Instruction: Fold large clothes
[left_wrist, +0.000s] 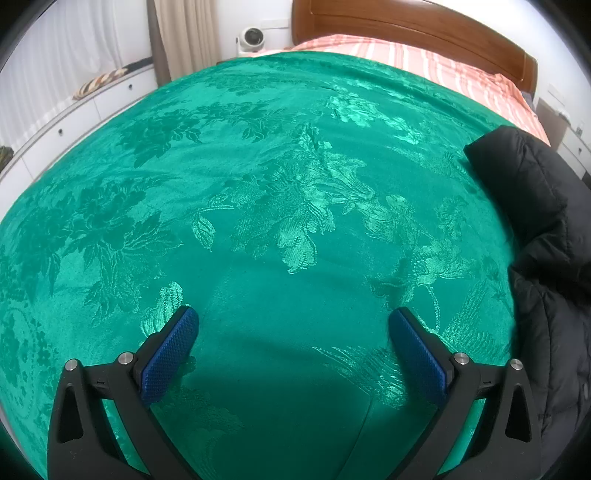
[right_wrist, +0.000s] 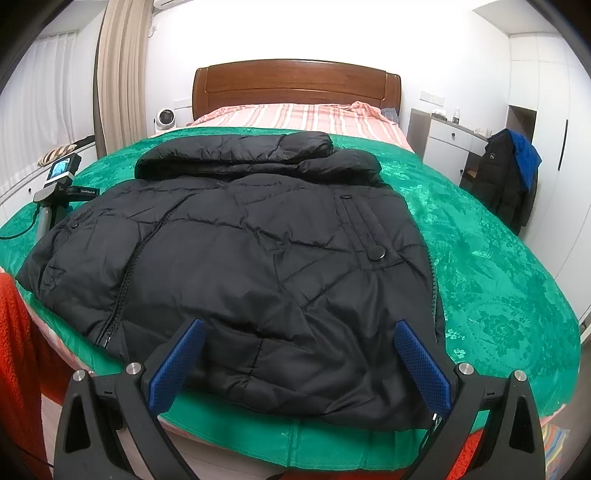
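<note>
A black puffer jacket (right_wrist: 251, 243) lies flat on the green floral bedspread (right_wrist: 480, 258), hood toward the headboard. My right gripper (right_wrist: 299, 332) is open and empty, just above the jacket's near hem. My left gripper (left_wrist: 293, 321) is open and empty over bare green bedspread (left_wrist: 258, 184), with the jacket's edge (left_wrist: 546, 236) at the far right of the left wrist view. The left gripper's body (right_wrist: 59, 181) shows in the right wrist view, left of the jacket.
A wooden headboard (right_wrist: 295, 86) and pink striped sheet (right_wrist: 303, 116) lie at the far end. A small white fan (right_wrist: 164, 119) sits far left. White drawers (right_wrist: 447, 144) and a dark coat with blue hood (right_wrist: 513, 177) stand right. Red fabric (right_wrist: 18, 354) hangs near left.
</note>
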